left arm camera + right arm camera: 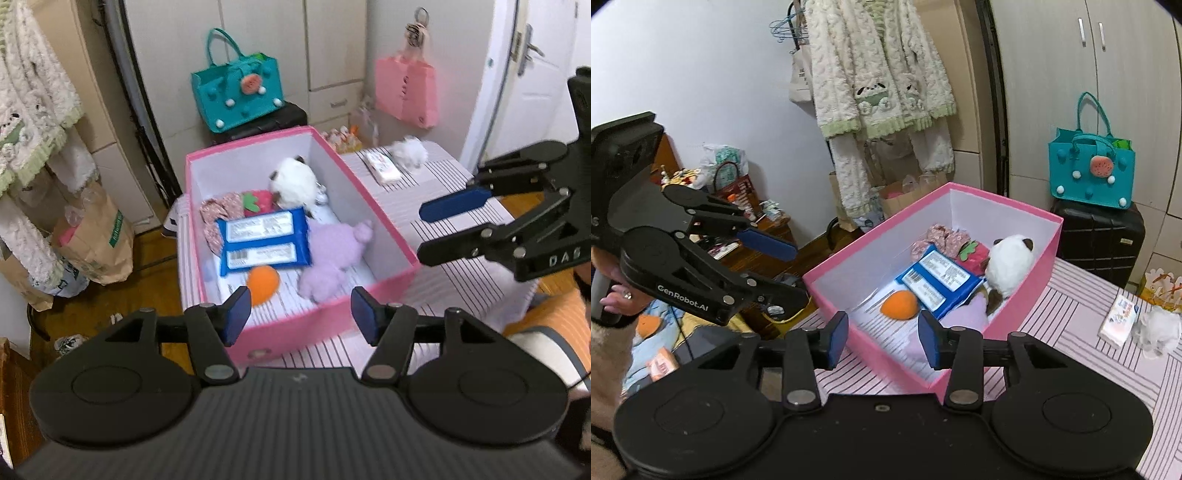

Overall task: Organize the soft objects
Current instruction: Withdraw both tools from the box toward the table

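A pink box (384,218) (846,254) stands on the striped table. It holds a blue wipes pack (264,240) (940,278), an orange ball (263,283) (900,304), a lilac plush (332,254) (973,310), a white-and-brown plush (295,182) (1010,264), a strawberry toy (256,202) (971,254) and floral cloth (218,210). A white tissue pack (384,167) (1119,320) and white fluffy puff (410,151) (1158,330) lie on the table beyond. My left gripper (301,314) (790,271) is open and empty above the box's near edge. My right gripper (882,339) (428,230) is open and empty beside the box.
A teal handbag (236,94) (1091,168) sits on a black suitcase (1099,236) behind the box. A pink bag (406,92) hangs on the cabinet. Paper bags (96,236) stand on the floor at left, under a hanging fleece garment (879,74).
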Demonstrator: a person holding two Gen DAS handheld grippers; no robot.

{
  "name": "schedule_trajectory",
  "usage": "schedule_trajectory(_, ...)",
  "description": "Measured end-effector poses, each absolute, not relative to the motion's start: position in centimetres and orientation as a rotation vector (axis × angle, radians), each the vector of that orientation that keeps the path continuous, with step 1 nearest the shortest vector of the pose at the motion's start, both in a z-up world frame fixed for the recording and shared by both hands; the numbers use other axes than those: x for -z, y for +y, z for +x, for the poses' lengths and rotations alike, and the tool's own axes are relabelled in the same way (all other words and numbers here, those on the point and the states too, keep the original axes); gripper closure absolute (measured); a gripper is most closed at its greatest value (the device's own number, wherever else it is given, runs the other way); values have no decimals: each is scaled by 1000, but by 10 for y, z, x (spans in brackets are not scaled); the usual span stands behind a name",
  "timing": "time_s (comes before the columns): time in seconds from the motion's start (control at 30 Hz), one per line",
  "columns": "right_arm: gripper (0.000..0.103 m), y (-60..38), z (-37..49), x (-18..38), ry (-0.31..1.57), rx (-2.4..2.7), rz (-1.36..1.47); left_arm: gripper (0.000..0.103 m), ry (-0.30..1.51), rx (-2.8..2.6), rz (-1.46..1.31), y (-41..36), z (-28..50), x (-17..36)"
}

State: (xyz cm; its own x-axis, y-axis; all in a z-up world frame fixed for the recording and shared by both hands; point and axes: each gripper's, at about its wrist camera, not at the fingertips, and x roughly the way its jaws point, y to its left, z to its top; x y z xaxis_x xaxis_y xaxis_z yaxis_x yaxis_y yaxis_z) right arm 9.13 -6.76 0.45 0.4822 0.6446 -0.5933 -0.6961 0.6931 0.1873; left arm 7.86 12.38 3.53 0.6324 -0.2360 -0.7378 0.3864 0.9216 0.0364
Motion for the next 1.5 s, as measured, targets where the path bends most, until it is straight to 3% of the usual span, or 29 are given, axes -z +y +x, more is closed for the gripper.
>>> schedule_trajectory(0.87, 46, -143, 17, 12, 766, -793, -79, 38, 964, 547, 297, 57, 16, -20)
schedule_trajectory(0.97, 42, -157, 11, 21, 751, -823, -80, 32, 976, 585, 313, 45, 15, -15)
schedule_trajectory(1.33, 39, -202, 16, 59, 734, -721, -50, 32, 880, 620, 329, 16, 16, 19)
schedule_trajectory(1.5, 39, -217, 27, 69, 711, -678, -57, 32, 749, 641, 320, -8, 19, 17)
